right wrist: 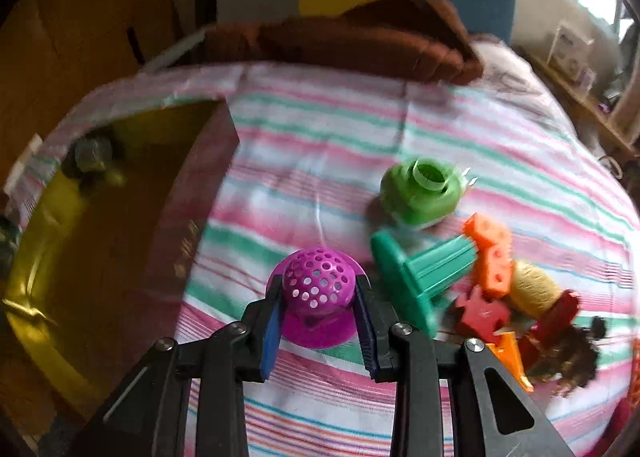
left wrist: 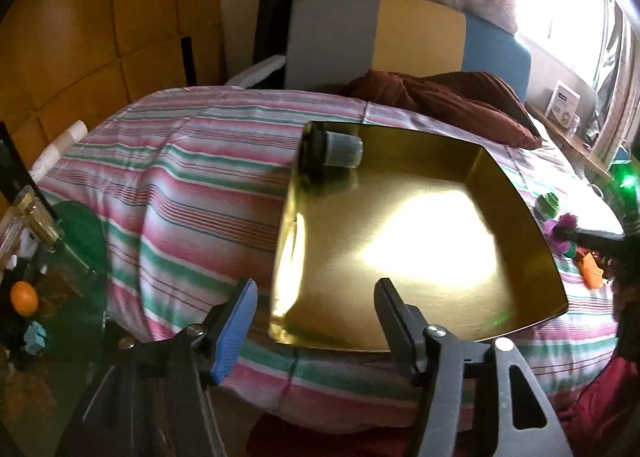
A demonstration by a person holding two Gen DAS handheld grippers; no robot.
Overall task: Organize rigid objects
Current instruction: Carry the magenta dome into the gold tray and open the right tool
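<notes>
Right gripper [right wrist: 317,293] fingers clamp the purple perforated strainer [right wrist: 316,285]; left gripper [left wrist: 316,293] gapes empty — gold tray [left wrist: 520,193] ahead — no writing legible.

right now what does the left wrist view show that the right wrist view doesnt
Only the left wrist view: the left claw, open and empty over the near edge of the gold tray, and an orange ball at far left.

Only the right wrist view: the right claw shut on the purple perforated dome, plus the dark green flanged peg and a yarn spool.

Both: the tray, the grey capped jar lying in its far corner, the striped bedcover, the light green lid.
</notes>
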